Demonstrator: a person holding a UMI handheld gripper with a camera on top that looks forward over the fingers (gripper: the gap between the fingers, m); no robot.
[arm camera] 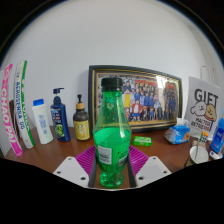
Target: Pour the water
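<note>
1. Tool point(111, 168) clenched on a green bottle point(111, 130) — both fingers point(72, 166) pressing its lower body, one from each side, purple pads point(84, 156) flat against the plastic.
2. Green bottle upright between the fingers, translucent, dark cap point(112, 84) on top, a paler band of label across the middle; base hidden low between the fingers, so cannot tell whether resting on the worktop point(60, 150) or lifted clear of it.
3. Brown wooden worktop beyond the fingers, running back to a pale wall.
4. Beyond the bottle, against the wall: a dark-framed photo point(145, 97) showing a group of people, leaning back slightly, partly covered by the bottle's neck and shoulder.
5. Off to one side of the bottle, a row of toiletries near the wall — a small amber bottle point(81, 122) with a dark top nearest the green bottle, then a dark blue pump bottle point(59, 116), then a white bottle point(42, 121) with a blue cap, then tall pink and white tubes point(10, 110) standing at the far end.
6. On the other side: a white card point(204, 108) printed "GIFT" in black, standing upright, with a blue-and-white packet point(179, 133) just in front of it.
7. Small green object point(143, 141) lying on the worktop between the green bottle and the packet; too small to identify.
</note>
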